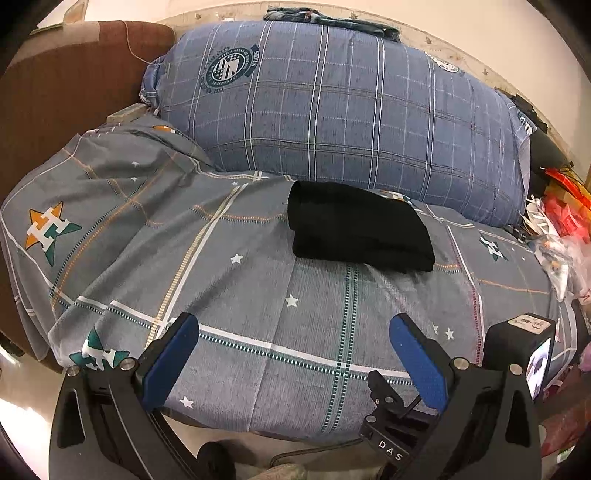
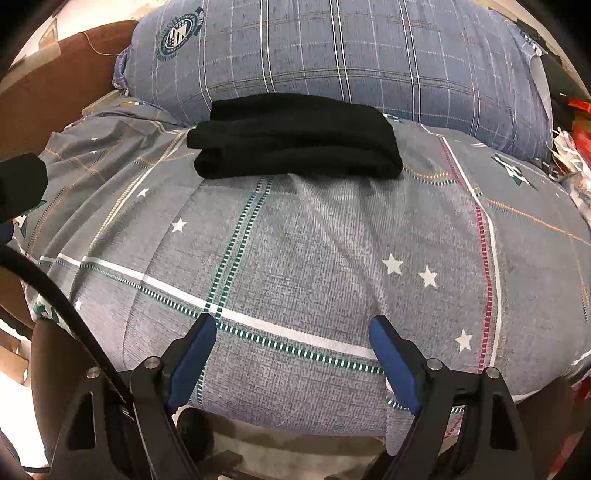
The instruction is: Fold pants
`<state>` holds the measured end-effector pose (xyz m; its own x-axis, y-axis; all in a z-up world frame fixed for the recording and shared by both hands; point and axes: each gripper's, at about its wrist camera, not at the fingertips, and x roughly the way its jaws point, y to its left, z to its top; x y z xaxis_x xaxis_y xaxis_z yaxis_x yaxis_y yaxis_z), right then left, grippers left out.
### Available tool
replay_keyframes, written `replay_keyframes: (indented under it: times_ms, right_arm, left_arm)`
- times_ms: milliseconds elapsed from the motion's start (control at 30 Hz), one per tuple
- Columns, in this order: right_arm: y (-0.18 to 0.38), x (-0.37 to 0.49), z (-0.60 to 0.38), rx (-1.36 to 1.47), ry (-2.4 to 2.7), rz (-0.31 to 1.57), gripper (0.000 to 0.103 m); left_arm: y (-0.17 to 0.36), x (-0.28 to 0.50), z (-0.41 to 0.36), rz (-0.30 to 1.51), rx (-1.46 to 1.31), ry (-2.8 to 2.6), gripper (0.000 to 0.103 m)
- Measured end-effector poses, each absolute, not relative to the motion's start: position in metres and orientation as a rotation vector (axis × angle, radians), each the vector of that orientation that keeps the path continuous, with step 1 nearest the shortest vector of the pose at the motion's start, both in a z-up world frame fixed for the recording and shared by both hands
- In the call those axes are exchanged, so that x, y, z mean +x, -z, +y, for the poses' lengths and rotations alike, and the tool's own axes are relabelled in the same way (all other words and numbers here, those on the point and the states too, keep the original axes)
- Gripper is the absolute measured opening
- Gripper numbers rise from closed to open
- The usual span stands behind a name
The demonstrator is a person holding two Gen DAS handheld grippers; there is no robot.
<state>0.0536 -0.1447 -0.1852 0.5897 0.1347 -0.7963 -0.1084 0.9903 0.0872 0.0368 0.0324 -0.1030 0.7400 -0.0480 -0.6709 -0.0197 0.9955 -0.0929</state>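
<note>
The black pants (image 1: pixel 360 229) are seen folded on the bed (image 1: pixel 258 332) before the pillow (image 1: pixel 332 103). Left tool (image 1: pixel 293 358) and right tool (image 2: pixel 291 358) are spread wide, empty — a careless brush could undo the stack.

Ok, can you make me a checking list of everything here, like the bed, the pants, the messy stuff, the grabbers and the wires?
Surface: grey bedsheet with stars and plaid lines, slightly wrinkled.
Job's things: black pants, folded into a compact bundle, lying on the sheet in front of the blue plaid pillow.
Clutter: plastic bags and red packaging at the bed's right edge; dark clothes behind the pillow.
Grippers: left hand-held gripper open, empty, short of the pants; right hand-held gripper open, empty.
Cables: black cable at the right view's left edge.
Surroundings: brown headboard, cream wall.
</note>
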Motion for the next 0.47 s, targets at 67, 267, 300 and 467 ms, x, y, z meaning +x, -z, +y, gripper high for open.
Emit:
replay_keyframes:
  times_ms: [67,267,300,467]
  right_arm:
    - [0.187,0.054,-0.145,0.032,-0.140,0.935,0.088]
    - [0.188,0.055,-0.145,0.033,-0.140,0.939,0.088]
    - [0.188,0.055,-0.145,0.033,-0.139,0.939,0.088]
    - [0.192,0.056,-0.146,0.039,-0.139,0.945,0.089]
  left_arm:
    - [0.105,0.038,0.033,0.744,-0.097,0.016,0.103]
    - [0.108,0.039,0.035,0.747,-0.103,0.014,0.103]
    - [0.109,0.039,0.036,0.748,-0.104,0.012,0.103]
    - [0.115,0.043,0.038,0.776,-0.107,0.008,0.103]
